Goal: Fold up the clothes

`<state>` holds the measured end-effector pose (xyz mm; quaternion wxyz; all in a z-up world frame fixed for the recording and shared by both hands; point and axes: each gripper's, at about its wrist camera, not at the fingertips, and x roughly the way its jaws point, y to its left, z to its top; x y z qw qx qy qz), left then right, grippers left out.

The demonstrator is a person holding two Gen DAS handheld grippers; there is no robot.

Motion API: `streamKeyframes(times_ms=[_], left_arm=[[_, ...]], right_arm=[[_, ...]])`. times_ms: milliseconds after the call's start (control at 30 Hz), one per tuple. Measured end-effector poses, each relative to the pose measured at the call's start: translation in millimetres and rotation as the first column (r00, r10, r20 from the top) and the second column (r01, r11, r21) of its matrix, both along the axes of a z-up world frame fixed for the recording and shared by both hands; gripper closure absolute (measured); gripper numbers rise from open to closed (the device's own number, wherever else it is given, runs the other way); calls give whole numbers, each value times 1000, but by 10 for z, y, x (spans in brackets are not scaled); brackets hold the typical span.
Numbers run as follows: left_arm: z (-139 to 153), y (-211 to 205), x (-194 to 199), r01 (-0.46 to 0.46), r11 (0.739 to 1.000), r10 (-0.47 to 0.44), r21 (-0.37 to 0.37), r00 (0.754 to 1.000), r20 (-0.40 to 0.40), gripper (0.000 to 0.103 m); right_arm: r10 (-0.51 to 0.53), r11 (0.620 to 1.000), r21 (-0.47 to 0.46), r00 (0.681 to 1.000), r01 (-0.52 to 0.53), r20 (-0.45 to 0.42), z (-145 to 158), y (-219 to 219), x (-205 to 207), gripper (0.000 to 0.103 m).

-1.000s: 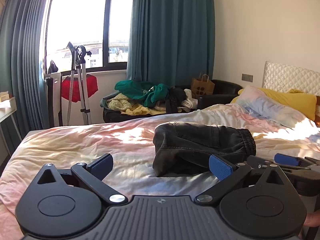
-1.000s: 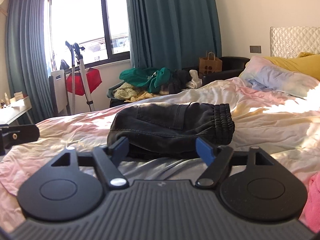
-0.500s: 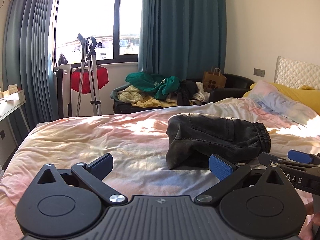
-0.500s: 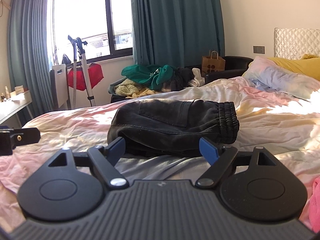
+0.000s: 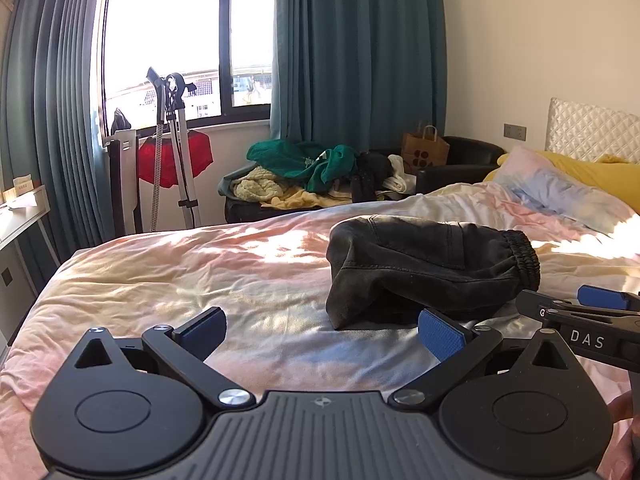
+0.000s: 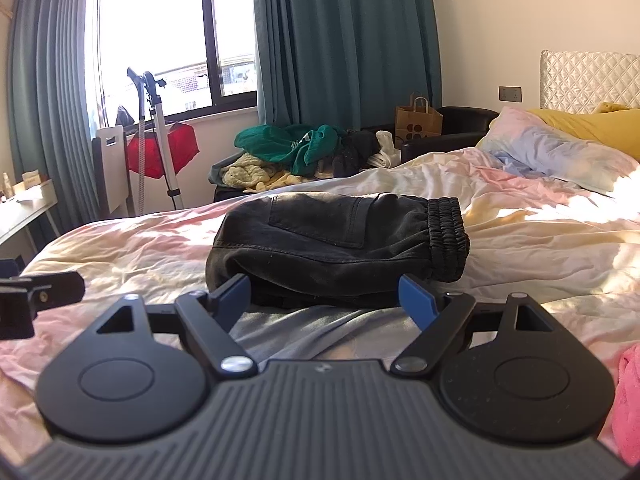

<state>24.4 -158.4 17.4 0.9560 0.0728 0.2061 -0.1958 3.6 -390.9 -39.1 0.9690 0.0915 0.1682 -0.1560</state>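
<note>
A folded pair of dark grey jeans [image 5: 424, 260] with an elastic waistband lies on the pastel bedspread [image 5: 200, 272]; it also shows in the right wrist view [image 6: 336, 244]. My left gripper [image 5: 320, 330] is open and empty, held just short of the jeans and to their left. My right gripper [image 6: 326, 298] is open and empty, its fingertips close to the near edge of the jeans. Part of the right gripper shows at the right of the left wrist view [image 5: 588, 320].
A pile of unfolded clothes [image 5: 312, 176] covers a black sofa by the window. A paper bag [image 5: 426, 148] stands on it. Pillows [image 5: 560, 188] lie at the headboard. A garment steamer stand [image 5: 176, 152] is at the window. A pink cloth [image 6: 628, 392] lies at the right.
Both grippers have drawn back and risen slightly from the jeans; the left one turned so the jeans sit further right and further off. The jeans have not moved.
</note>
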Motion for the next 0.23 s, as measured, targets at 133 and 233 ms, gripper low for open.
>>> streamKeyframes(times_ms=[133, 233], left_arm=[[-6, 32, 24, -7, 1000, 7, 1, 1000, 3, 0], [-10, 61, 44, -5, 1000, 5, 7, 1000, 9, 0]], right_arm=[[-5, 1000, 1, 1000, 5, 1, -6, -15, -25, 20], [-13, 1000, 10, 1000, 13, 2, -5, -38, -33, 20]])
